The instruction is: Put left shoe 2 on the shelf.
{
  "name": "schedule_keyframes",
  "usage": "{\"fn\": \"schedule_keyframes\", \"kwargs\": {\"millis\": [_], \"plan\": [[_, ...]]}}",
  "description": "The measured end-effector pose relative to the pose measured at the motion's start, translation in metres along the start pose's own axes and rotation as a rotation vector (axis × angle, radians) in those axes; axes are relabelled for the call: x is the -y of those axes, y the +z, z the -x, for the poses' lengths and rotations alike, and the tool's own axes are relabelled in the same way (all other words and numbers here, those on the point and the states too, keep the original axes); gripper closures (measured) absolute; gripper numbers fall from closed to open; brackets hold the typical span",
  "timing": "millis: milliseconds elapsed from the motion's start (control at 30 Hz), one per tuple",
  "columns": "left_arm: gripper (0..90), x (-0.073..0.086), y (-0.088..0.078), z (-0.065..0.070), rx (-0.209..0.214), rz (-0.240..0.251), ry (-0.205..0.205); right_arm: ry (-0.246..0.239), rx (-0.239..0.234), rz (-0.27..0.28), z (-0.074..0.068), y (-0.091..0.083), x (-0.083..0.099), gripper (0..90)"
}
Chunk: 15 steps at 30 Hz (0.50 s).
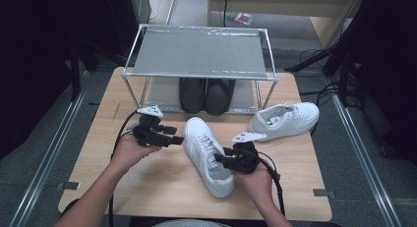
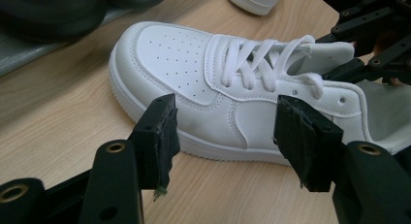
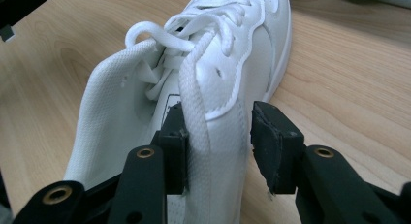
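White faux-leather low-top sneaker (image 1: 206,155) lies mid-table on the pale wooden tabletop (image 1: 162,187) — light, with a stiff sole and soft, yielding collar. The right gripper (image 3: 218,144) straddles that collar wall, jaws apart; a firm hold there looks sound. The left gripper (image 2: 228,136) hovers beside the shoe's side, jaws wide. Open room lies toward the near edge — the grey-shelved metal shoe rack (image 1: 199,52) crowds the far side.

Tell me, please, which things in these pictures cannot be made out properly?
- Black shoes: in the high view the rack's top shelf hides their far halves.
- Near white sneaker: its heel is cut off by the right gripper view's lower edge.
- Right gripper: jaws straddle the sneaker's collar and a lace, but actual clamping is unclear.
- Far white sneaker: cut off by the left gripper view's top edge.
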<state>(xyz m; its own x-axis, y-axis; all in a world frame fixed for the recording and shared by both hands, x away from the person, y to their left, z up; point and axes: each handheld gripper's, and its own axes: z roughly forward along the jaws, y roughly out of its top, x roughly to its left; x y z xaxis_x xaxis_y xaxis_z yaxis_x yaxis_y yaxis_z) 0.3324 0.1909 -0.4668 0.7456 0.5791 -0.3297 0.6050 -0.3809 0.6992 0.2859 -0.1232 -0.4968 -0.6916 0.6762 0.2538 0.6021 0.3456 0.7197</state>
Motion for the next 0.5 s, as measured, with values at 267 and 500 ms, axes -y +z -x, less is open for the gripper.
{"fn": "schedule_keyframes", "kwargs": {"millis": [267,500], "plan": [[39.2,0.007,-0.005,-0.003,-0.023,0.010,-0.007,0.001,0.010,0.024,-0.001,0.010,-0.003,62.2],[38.9,0.015,-0.013,-0.008,-0.042,0.031,-0.022,0.037,0.017,0.038,0.001,0.010,-0.004,70.0]]}}
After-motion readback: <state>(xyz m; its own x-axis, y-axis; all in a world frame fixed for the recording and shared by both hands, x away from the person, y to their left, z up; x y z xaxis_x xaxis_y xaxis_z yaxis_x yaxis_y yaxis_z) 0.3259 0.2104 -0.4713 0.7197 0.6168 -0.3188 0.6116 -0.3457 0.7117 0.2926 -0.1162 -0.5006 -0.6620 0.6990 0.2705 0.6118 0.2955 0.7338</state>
